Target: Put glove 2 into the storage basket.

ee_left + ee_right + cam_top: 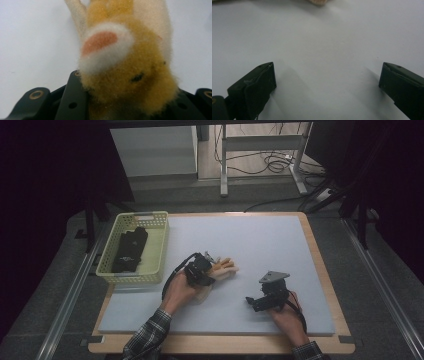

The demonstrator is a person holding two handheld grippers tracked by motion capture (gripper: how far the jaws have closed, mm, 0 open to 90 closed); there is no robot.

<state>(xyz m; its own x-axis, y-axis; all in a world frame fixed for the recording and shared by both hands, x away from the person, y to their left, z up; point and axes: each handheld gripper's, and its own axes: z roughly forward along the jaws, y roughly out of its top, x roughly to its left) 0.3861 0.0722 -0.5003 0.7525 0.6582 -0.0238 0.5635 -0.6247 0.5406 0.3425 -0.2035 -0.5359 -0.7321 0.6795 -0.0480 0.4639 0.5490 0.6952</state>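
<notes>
Foam mat (260, 240), pale grey, covers most of the wooden table (322, 270), and on it we see everything that matters. At the mat's far left corner stands a yellow-green basket (159, 245) with a slotted wall; inside it lies a dark cloth (129, 250), stretched along the basket's length.

Near the middle of the mat we find the plush toy (225, 268), orange and cream, lying on the foam. Our left gripper (207, 270) sits right on its near end, with the left hand (179, 292) wrapped around the gripper body from below. From the left gripper view we look straight onto the toy (125, 75): golden fur, a white patch with a pinkish oval in it, and cream parts running away toward the top edge. Its fur bulges out between the black jaws, which press against it from both sides, so we read the left gripper as clamped on the toy.

Our right gripper (250, 301) rests well apart from the toy, toward the mat's near right, held by the right hand (285, 312), with its grey plate on top. In the right gripper view its jaws stand wide apart over bare foam (324, 62), with nothing between them. A cream bit of the toy (318, 2) peeks in at the top edge.
</notes>
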